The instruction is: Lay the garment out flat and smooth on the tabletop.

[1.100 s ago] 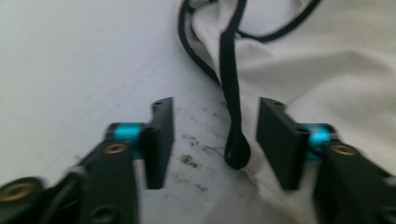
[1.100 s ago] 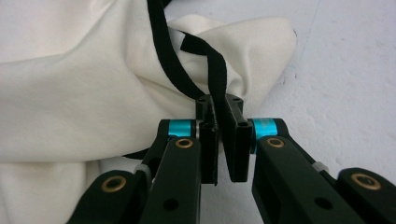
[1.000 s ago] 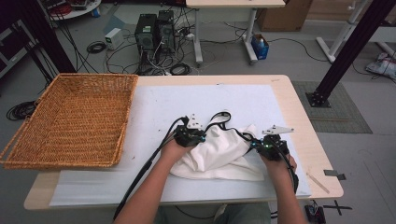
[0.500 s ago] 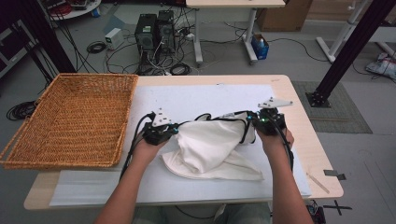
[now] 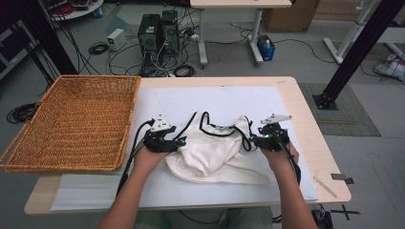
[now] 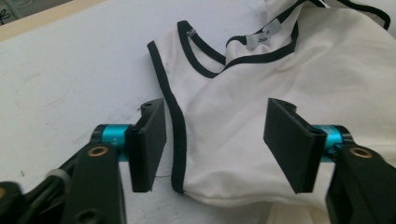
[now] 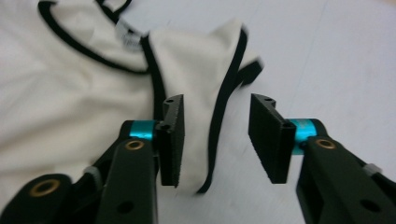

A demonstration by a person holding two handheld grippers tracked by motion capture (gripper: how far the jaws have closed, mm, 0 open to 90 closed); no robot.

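Observation:
A white sleeveless top (image 5: 212, 152) with black trim lies crumpled on the white mat (image 5: 191, 102), neckline toward the far side. My left gripper (image 5: 179, 142) sits at its left edge and my right gripper (image 5: 252, 139) at its right edge. Both have just been opening their jaws. In the left gripper view the left gripper (image 6: 218, 142) stands open over the top (image 6: 233, 107), whose black-trimmed armhole edge lies between the pads untouched. In the right gripper view the right gripper (image 7: 219, 137) is open, with a trimmed strap (image 7: 219, 116) of the top loose between its pads.
A large wicker basket (image 5: 71, 119) stands on the table's left part, its rim close to my left hand. A thin wooden stick (image 5: 326, 187) lies near the front right corner. Computers and cables sit on the floor beyond the far edge.
My hands have spread apart, the left one going left, and pulled the top wider. Both grippers have let go of the fabric, which now rests on the mat.

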